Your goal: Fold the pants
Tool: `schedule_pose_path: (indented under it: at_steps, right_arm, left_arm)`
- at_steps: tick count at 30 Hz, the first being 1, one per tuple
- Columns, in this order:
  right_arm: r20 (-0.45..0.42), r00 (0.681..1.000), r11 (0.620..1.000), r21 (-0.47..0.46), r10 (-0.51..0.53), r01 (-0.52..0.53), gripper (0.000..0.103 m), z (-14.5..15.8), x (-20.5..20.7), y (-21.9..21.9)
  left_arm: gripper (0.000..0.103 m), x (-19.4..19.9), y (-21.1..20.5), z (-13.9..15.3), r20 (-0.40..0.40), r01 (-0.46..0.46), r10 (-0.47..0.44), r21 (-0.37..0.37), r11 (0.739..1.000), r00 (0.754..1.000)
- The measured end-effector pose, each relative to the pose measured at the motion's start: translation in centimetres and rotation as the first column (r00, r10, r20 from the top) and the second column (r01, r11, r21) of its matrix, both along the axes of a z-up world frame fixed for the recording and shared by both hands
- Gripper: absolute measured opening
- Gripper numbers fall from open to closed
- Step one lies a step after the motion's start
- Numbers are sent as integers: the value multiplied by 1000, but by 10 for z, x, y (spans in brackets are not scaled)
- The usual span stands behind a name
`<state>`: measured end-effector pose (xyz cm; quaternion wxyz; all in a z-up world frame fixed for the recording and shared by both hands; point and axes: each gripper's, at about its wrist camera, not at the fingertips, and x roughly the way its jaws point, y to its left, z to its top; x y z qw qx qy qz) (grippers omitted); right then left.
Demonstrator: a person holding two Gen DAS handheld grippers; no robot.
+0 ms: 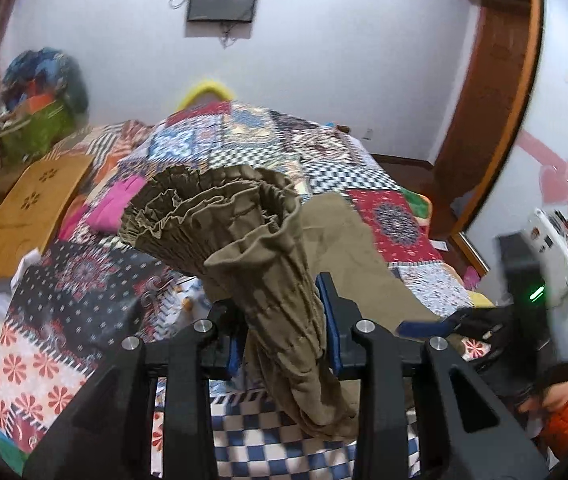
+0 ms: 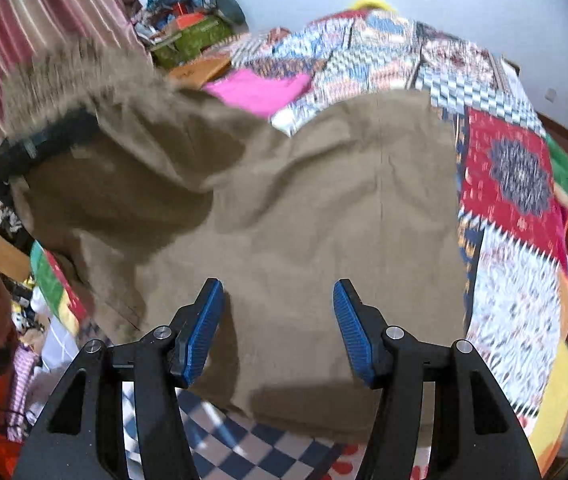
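The bed (image 2: 515,240), under a patchwork quilt, stretches ahead of both claws with free room beyond and to the right of the right claw (image 2: 278,328). The khaki pants (image 2: 303,208) lie across it; their bunched elastic waistband (image 1: 220,204) rises ahead of the left claw (image 1: 282,320), which is pinched on the gathered cloth, probably lifting that end to carry it over. The right claw hovers half-spread above the flat cloth, holding nothing.
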<state>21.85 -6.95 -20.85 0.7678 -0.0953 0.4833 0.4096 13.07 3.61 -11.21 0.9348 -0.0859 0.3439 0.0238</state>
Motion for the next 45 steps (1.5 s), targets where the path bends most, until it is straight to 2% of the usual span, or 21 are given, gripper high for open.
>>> schedule_pose_path:
  at_steps: [5,10,14,18,22,24,26,31,38,45]
  right_arm:
    - [-18,1000,999,34,-8,8,59,-8,-1,-2]
    - [-12,1000,998,55,-17,18,59,-3,-2,-10]
    - [2,998,993,105,-62,61,59,13,-1,-33]
    - [12,992,986,111,-129,127,59,20,3,-63]
    - [-4,985,982,80,-172,172,59,6,9,-80]
    - [-30,985,984,45,-171,172,59,-12,11,-79]
    - [-52,985,985,50,-165,168,59,-23,13,-78]
    - [-95,982,981,92,-164,173,60,-26,20,-80]
    - [-87,983,981,95,-161,169,60,-24,20,-79]
    - [-95,981,977,111,-170,180,60,-22,19,-85]
  left_arm:
    - [29,12,-23,3,6,70,-70,-5,998,998]
    - [28,23,-43,3,2,122,-122,-5,993,993]
    - [28,29,-49,0,-9,135,-135,-9,991,991]
    - [28,34,-51,2,-7,138,-138,-18,990,990]
    - [28,38,-53,6,-5,144,-145,-31,989,989]
    - [28,41,-57,7,-6,150,-150,-27,988,989]
    - [28,44,-62,7,-7,163,-163,-28,986,987]
    - [28,58,-79,6,-24,197,-198,-38,980,980]
    - [28,85,-99,-3,-59,238,-244,-97,966,968]
    - [28,106,-122,-12,-117,273,-285,-104,956,951]
